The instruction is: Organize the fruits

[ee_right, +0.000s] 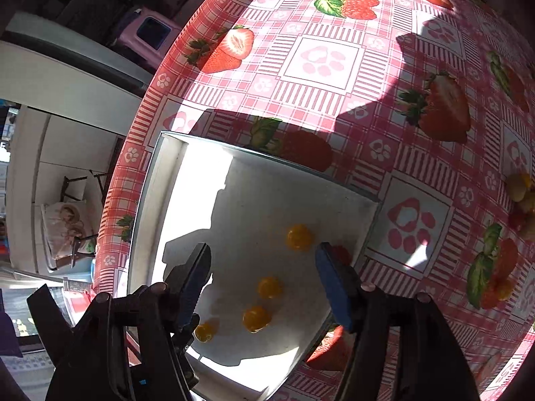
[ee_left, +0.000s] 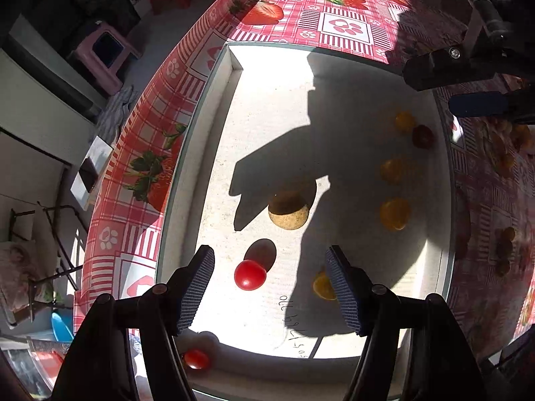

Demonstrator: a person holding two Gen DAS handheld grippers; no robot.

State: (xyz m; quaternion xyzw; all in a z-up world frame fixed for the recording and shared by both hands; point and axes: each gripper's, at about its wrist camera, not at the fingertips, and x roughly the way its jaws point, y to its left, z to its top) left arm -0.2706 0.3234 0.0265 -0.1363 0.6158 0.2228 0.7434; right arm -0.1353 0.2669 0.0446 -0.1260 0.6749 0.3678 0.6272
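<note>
A white tray [ee_left: 214,127] lies on the strawberry tablecloth. In the left wrist view it holds a red cherry tomato [ee_left: 249,274], a brown round fruit [ee_left: 288,210], several yellow fruits [ee_left: 394,214] along its right side and a dark red one [ee_left: 422,136]. My left gripper [ee_left: 270,289] is open and empty, hovering just above the red tomato. Another red tomato [ee_left: 196,359] sits at the tray's near edge. My right gripper [ee_right: 264,287] is open and empty above the tray [ee_right: 157,200], over several yellow fruits [ee_right: 299,236]; it also shows in the left wrist view [ee_left: 474,93].
More loose fruits lie on the cloth right of the tray [ee_left: 505,160] and at the right edge of the right wrist view [ee_right: 518,187]. The table edge runs along the left; a pink stool [ee_left: 103,53] and furniture stand on the floor beyond.
</note>
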